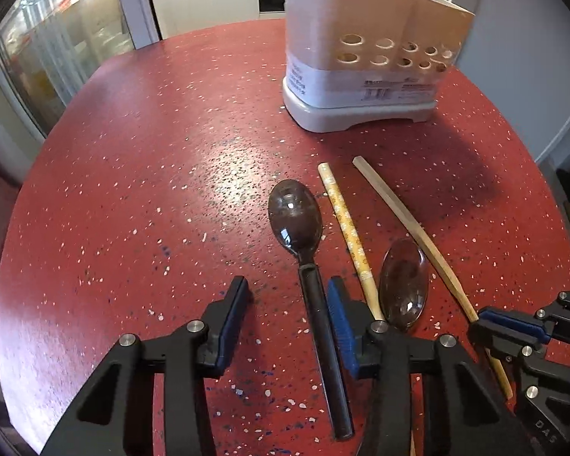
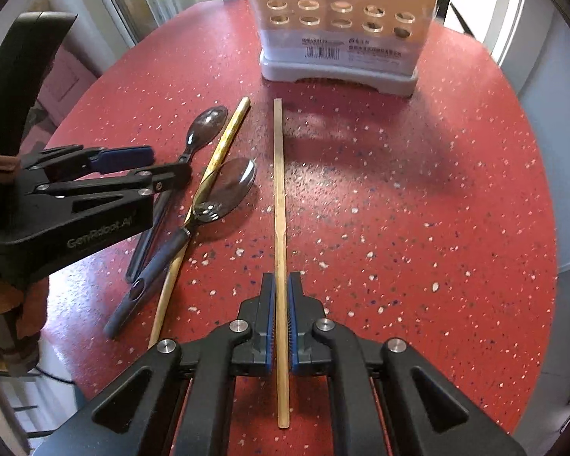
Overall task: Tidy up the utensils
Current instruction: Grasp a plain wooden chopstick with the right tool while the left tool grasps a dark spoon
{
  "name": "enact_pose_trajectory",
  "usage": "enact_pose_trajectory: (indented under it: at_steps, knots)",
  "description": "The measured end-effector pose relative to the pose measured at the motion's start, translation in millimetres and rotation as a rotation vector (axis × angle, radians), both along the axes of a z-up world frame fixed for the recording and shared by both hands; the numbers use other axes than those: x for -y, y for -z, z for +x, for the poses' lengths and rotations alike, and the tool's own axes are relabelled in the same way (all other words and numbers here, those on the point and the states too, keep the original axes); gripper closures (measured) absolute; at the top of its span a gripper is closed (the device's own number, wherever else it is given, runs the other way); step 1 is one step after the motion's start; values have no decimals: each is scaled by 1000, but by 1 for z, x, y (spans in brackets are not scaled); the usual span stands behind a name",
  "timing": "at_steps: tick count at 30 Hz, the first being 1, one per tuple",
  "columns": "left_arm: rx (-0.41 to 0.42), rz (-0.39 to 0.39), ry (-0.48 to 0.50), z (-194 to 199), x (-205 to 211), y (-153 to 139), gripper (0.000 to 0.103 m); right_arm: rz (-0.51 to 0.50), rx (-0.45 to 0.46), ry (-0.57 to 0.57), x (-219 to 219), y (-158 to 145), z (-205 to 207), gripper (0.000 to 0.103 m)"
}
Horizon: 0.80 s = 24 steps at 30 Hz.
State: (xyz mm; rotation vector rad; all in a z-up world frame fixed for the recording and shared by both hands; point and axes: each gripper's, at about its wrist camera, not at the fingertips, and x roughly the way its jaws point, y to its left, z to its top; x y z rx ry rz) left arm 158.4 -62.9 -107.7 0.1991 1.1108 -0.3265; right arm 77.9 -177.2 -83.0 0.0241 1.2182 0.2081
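Right wrist view shows the red surface (image 2: 418, 209) with a white holder (image 2: 342, 26) at its far side. Nearer lie two dark spoons (image 1: 296, 220) and two chopsticks. The right hand-held gripper (image 2: 281, 296) squeezes the plain chopstick (image 2: 279, 190). The left hand-held gripper (image 1: 288, 296) stands partly open around one spoon's handle.

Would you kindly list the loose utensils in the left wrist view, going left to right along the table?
Dark spoon → patterned chopstick → second dark spoon → plain wooden chopstick.
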Motion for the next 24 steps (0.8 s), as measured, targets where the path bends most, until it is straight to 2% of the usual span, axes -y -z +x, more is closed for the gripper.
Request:
enact_pose_trajectory:
  at_steps: [1,3,5,13,17,20,21,24]
  knots:
    - [-2,-3,-1,1,1,0,32,3,-15,2,1,-1,4,95]
    - [-6,-7,-4,2,2,-1,32,-17,-21,13,3,-3,13,83]
    - [-5,-6,-7,3,4,-2,32,-9,-38,10,4,-3,23,77]
    - [-8,-10,-10,-2,-4,0,32,-53,-104,-8,-9,-2,63,77]
    - [-8,-8,-8,-2,-4,0,32,-95,-129,-29,-16,0,71,78]
    - [-17,-3,0,-3,-5,1,32,-150,-137,-55,-22,1,73,87]
    - [-24,0,4,-2,-4,1,32,-150,-138,-59,-23,1,73,97]
    - [-54,9,9,6,-2,0,32,-115,-143,-59,-22,1,75,97]
